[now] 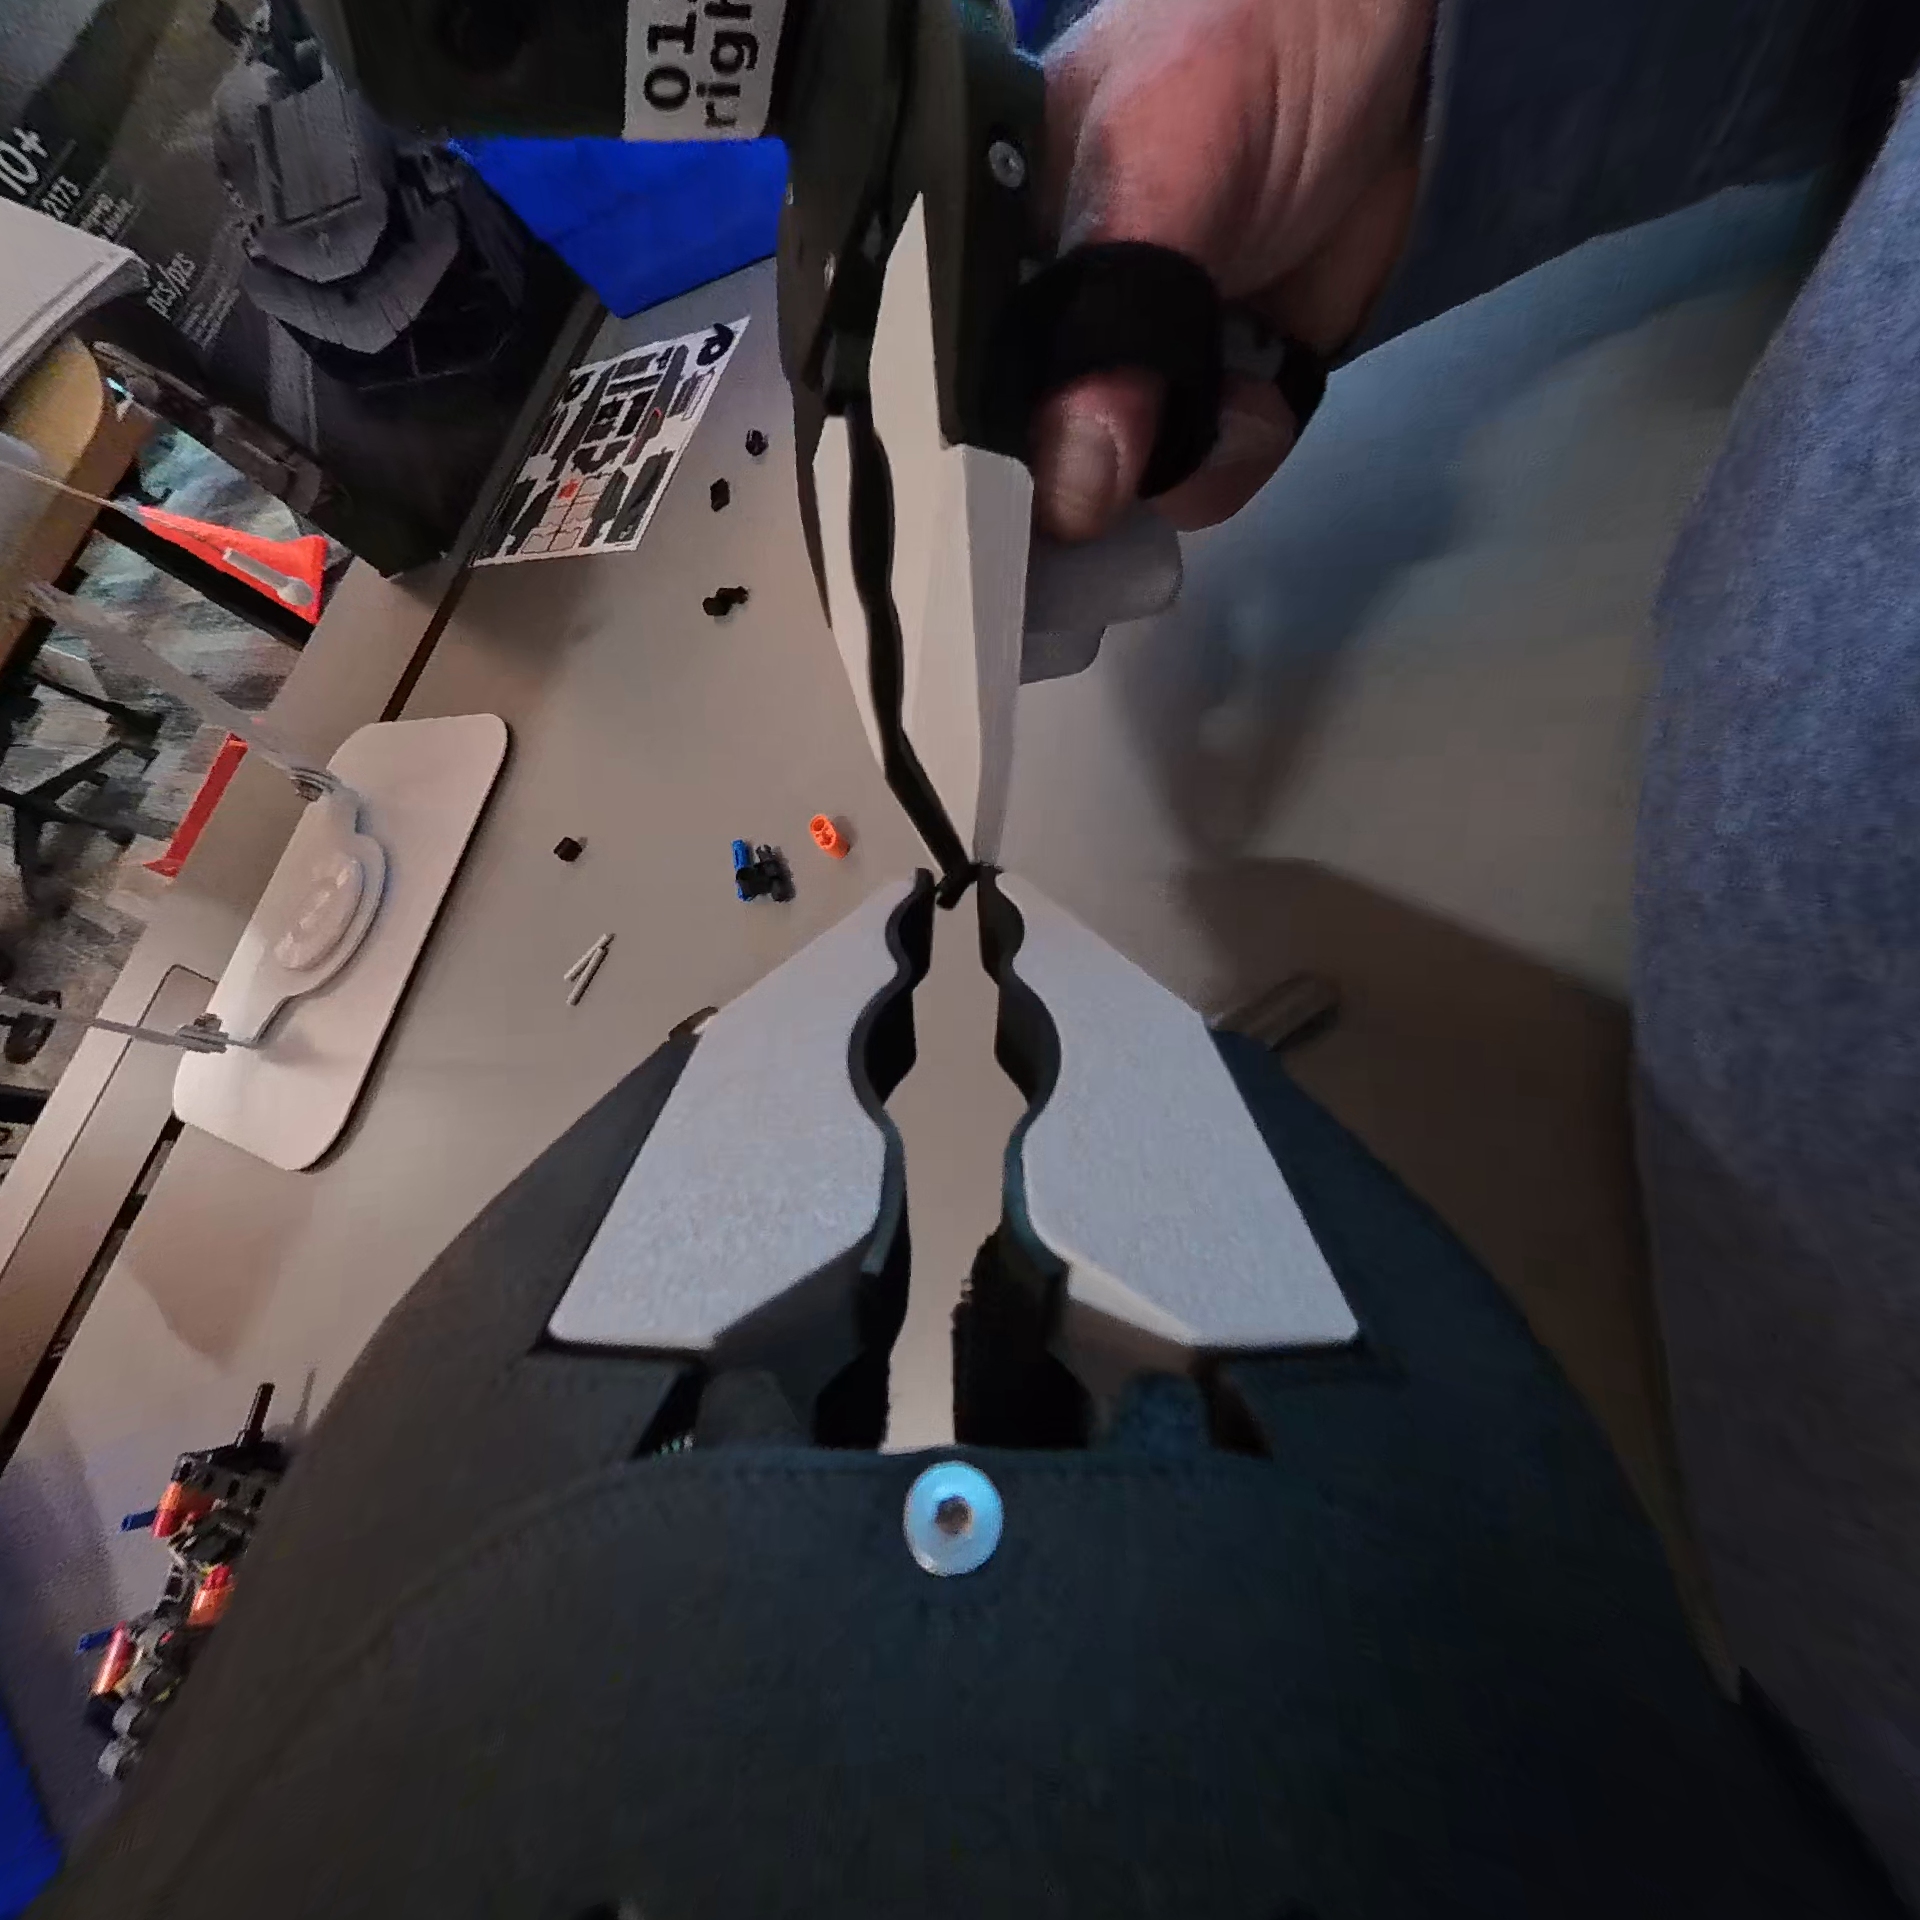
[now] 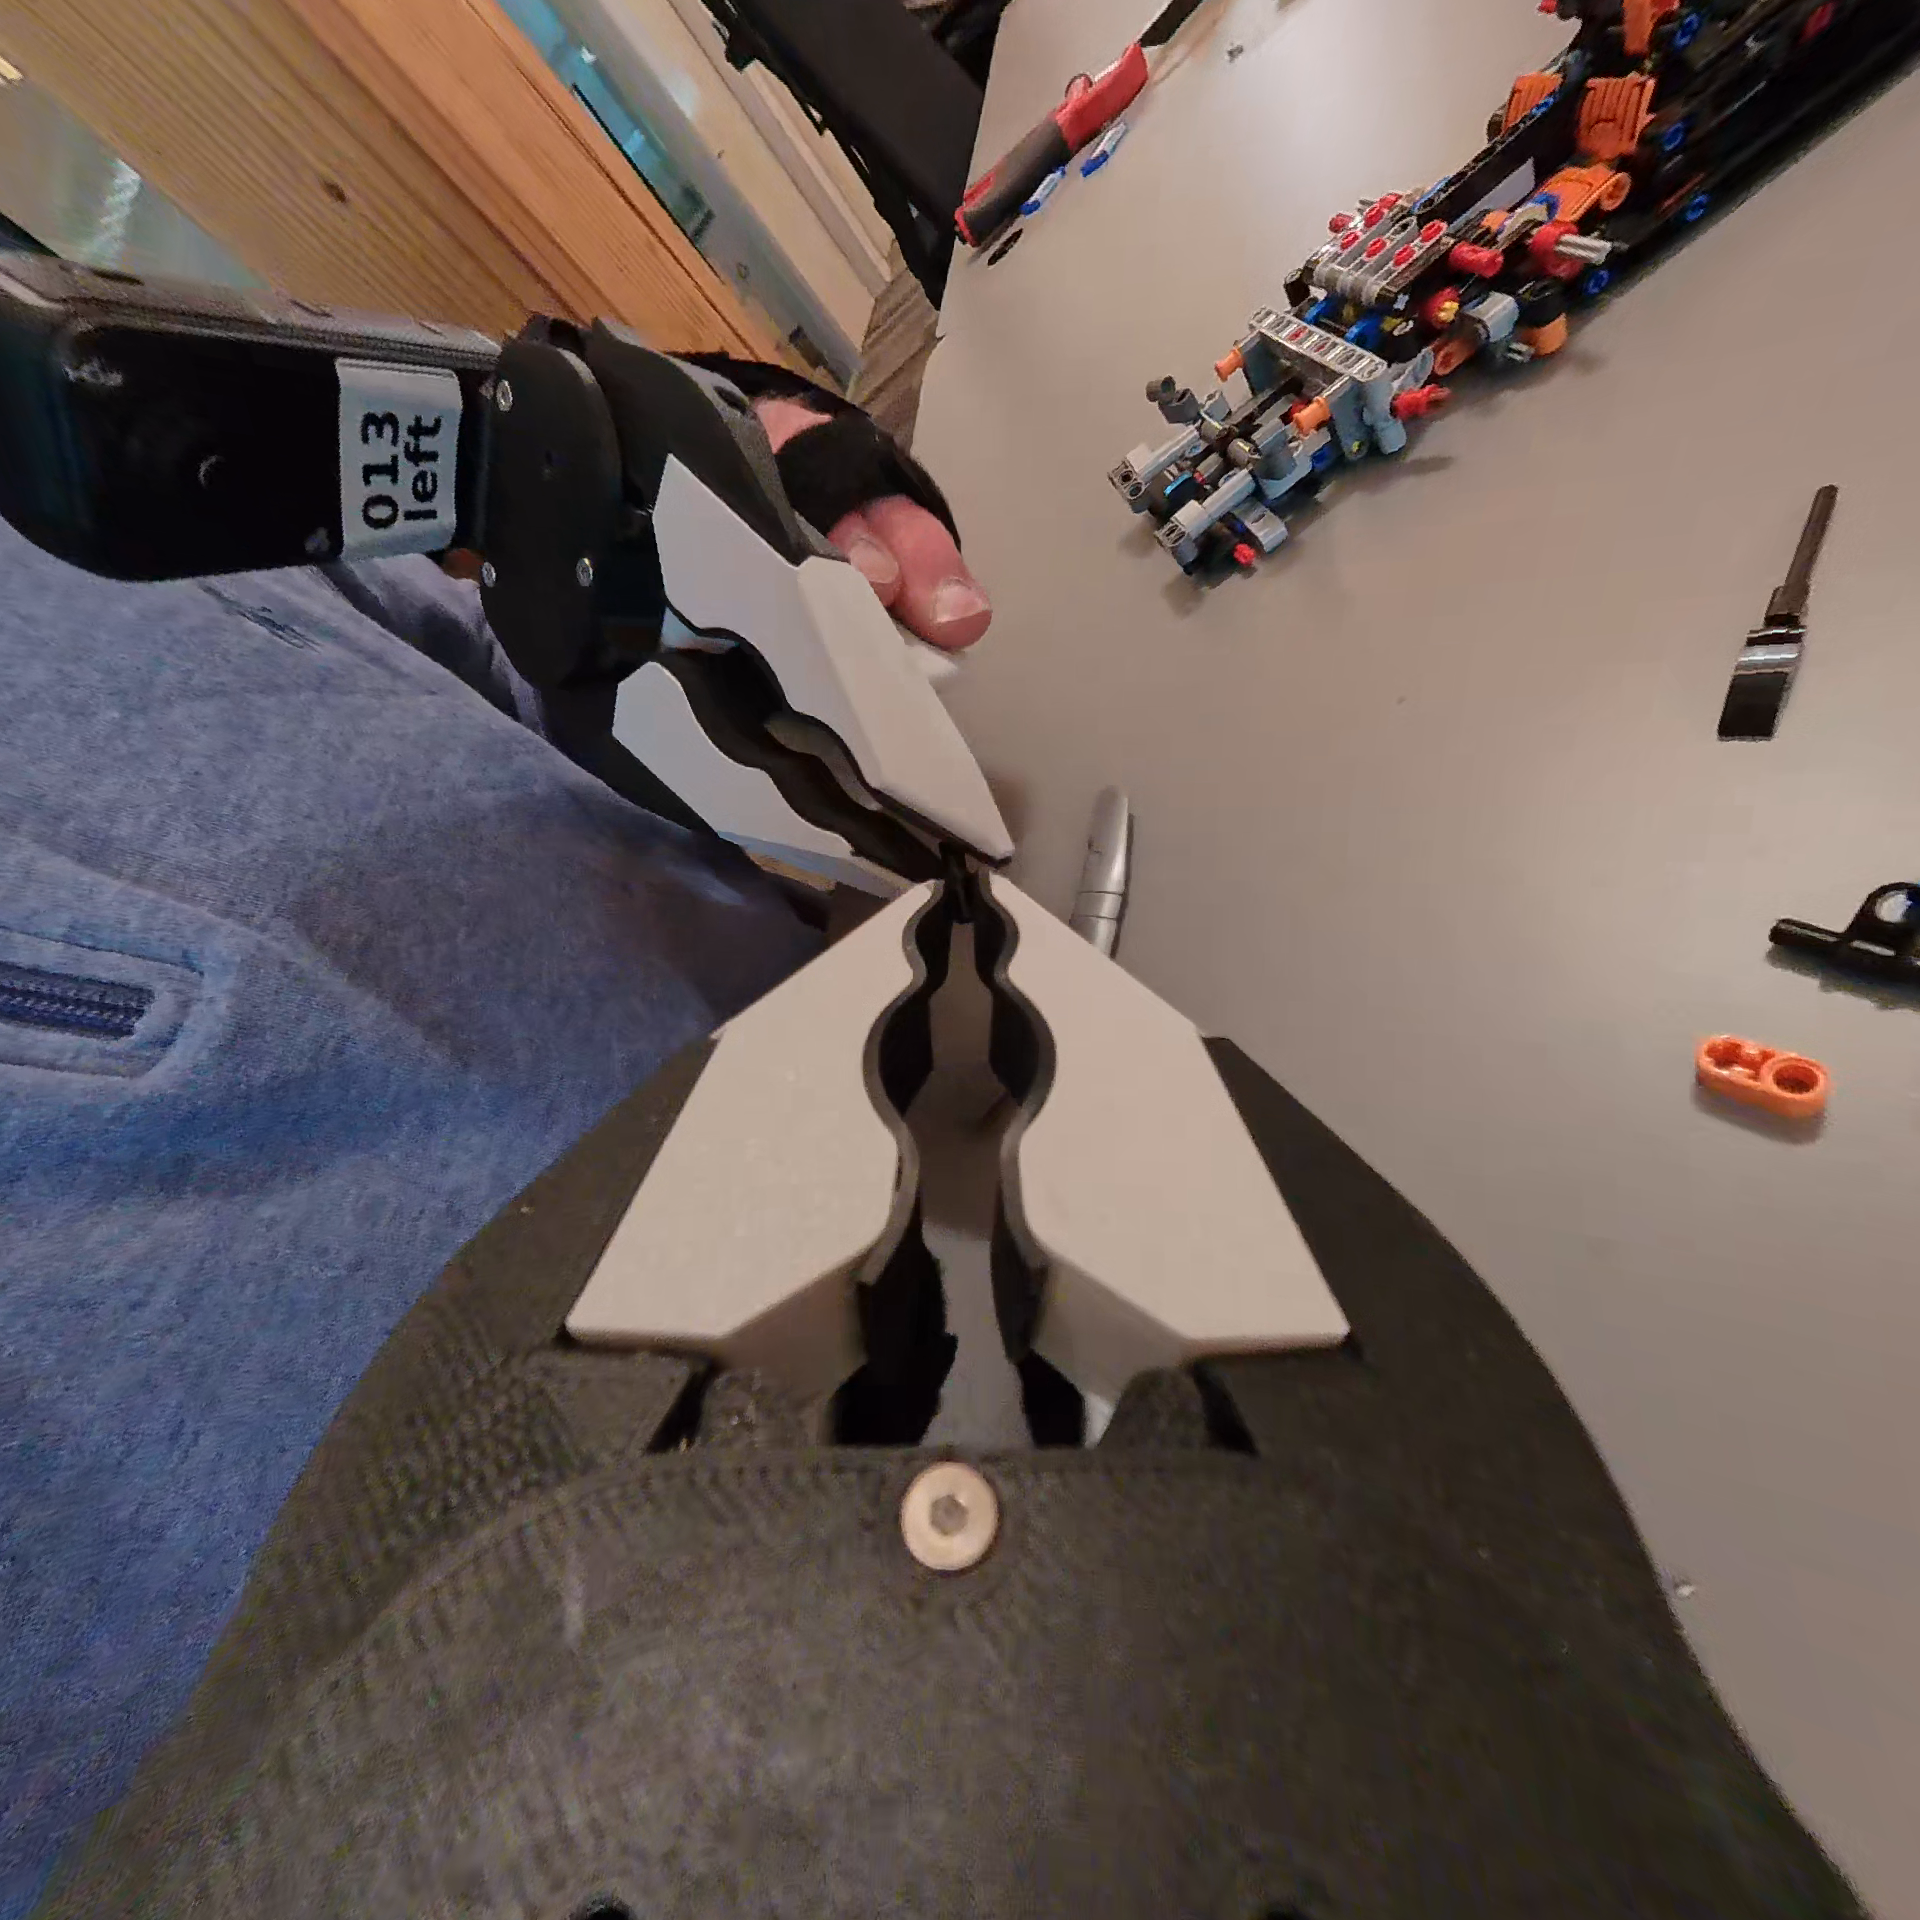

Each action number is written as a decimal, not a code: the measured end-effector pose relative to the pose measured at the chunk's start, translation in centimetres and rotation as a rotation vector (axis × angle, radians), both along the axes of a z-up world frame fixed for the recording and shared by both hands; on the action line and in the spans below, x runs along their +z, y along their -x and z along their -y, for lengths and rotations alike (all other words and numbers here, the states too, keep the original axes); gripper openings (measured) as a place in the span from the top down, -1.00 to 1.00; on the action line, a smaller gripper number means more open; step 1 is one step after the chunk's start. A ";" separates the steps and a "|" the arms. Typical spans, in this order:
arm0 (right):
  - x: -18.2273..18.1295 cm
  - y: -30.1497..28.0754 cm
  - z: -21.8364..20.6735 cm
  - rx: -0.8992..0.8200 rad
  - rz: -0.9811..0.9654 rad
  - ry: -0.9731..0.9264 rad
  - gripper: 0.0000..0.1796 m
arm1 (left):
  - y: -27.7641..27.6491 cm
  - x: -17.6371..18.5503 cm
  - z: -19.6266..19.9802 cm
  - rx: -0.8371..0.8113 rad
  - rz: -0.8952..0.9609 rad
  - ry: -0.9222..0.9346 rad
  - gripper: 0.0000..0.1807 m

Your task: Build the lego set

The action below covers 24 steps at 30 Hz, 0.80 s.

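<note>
My left gripper (image 1: 951,885) and right gripper (image 2: 961,896) meet tip to tip above the table edge, in front of a person's blue sweater (image 2: 260,935). A small black lego piece (image 1: 948,891) is pinched where the tips meet, and it also shows in the right wrist view (image 2: 961,881). Both grippers are shut on it, and I cannot tell if it is one piece or two. The right gripper (image 1: 975,858) comes down from above in the left wrist view. The left gripper (image 2: 964,847) comes in from the upper left in the right wrist view. A large lego assembly (image 2: 1403,343) lies far right.
Loose on the grey table: an orange connector (image 2: 1761,1075), a black axle part (image 2: 1782,613), a black connector (image 2: 1860,930), a blue and black pin cluster (image 1: 761,871) and black pins (image 1: 725,601). A sticker sheet (image 1: 613,447), the set's box (image 1: 312,260) and a small sub-assembly (image 1: 177,1558) lie left. Both grippers' tips are roughly 20 centimetres from the large lego assembly (image 2: 1403,343).
</note>
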State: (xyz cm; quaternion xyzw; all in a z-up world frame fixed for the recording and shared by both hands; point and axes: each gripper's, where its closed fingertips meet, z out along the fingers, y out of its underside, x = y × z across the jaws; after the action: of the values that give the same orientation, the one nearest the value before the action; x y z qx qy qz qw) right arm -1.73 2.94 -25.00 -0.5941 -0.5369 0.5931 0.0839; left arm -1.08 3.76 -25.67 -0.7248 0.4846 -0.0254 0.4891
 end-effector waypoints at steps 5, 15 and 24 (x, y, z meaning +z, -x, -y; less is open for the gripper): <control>0.7 0.0 -0.2 -0.010 -0.033 0.051 0.98 | 0.0 0.4 0.0 0.012 0.016 -0.011 0.97; 2.0 -0.6 -0.3 -0.041 -0.204 -0.266 0.87 | -0.7 2.8 0.5 -0.029 0.476 0.230 0.98; 3.5 -1.4 1.2 0.063 -0.341 -0.418 0.96 | -1.7 3.7 1.9 -0.157 0.708 0.450 0.98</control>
State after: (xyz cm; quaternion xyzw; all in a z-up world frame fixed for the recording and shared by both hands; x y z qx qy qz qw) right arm -0.34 1.70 -21.54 -0.4384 -0.6439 0.5634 0.2753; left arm 0.63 1.81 -21.94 -0.7210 0.3225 -0.4150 0.4516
